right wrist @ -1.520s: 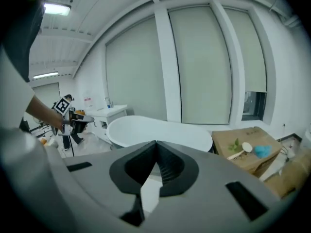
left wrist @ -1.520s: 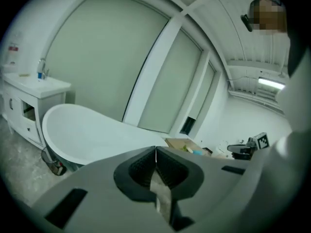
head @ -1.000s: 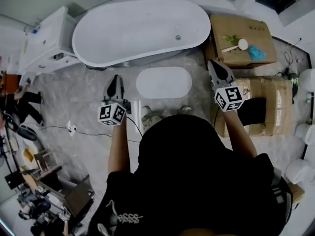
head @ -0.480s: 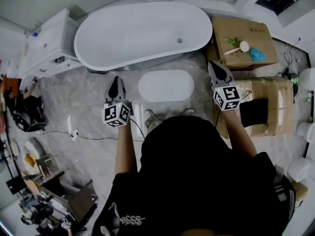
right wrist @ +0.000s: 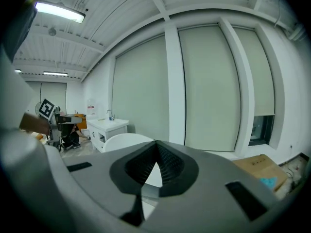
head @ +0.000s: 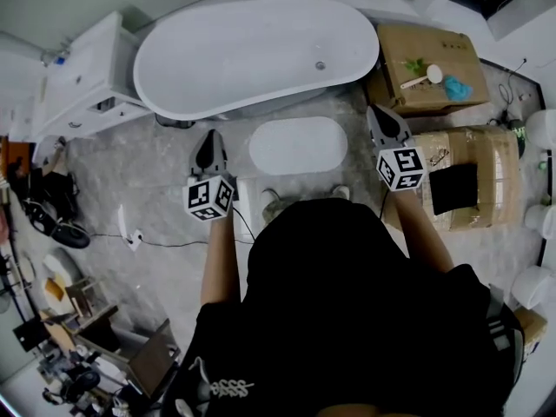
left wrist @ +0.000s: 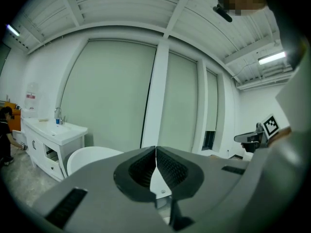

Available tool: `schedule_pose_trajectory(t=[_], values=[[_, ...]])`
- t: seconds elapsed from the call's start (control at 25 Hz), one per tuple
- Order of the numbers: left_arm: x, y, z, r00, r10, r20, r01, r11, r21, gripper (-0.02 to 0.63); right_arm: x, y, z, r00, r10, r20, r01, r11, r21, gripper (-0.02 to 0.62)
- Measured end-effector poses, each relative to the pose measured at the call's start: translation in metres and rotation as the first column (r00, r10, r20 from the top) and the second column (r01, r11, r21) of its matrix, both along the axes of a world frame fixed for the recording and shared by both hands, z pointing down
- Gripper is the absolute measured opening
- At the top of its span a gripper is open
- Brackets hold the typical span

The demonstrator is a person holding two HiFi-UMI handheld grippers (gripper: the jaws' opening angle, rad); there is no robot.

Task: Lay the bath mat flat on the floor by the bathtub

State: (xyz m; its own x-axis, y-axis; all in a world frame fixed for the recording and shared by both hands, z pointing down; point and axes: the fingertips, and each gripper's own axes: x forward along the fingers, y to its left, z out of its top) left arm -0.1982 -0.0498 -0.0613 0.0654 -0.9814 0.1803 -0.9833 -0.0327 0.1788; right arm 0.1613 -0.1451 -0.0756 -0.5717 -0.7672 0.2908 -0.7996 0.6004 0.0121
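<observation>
The white oval bath mat (head: 298,144) lies flat on the grey floor just in front of the white bathtub (head: 252,55). My left gripper (head: 208,142) hovers left of the mat, shut and empty. On the mat's right side hangs my right gripper (head: 380,116), also shut with nothing in it. In the left gripper view the left gripper (left wrist: 156,148) has its pads pressed together, with the bathtub (left wrist: 90,157) behind. The right gripper (right wrist: 156,142) looks the same in the right gripper view, pads closed in front of the bathtub (right wrist: 124,141).
A white vanity cabinet (head: 82,76) stands left of the tub. Two cardboard boxes (head: 430,68) (head: 473,159) sit at the right, the nearer one with a black item (head: 454,188) on it. A cable (head: 156,241) crosses the floor; clutter fills the lower left.
Both grippers have drifted slightly forward toward the tub, still shut. The view has shifted with them, and the dark figure at the far left has moved.
</observation>
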Motion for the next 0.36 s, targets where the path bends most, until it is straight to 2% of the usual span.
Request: schedule_pose_trajectory(t=[0.36], values=[[-0.055,0.029,0.013,0.999,0.01,-0.033,-0.01,1.0,0.009,0.021,-0.074,0.029,0.004,1.0,-0.002,-0.022,0.002,1.0,-0.001,0.021]])
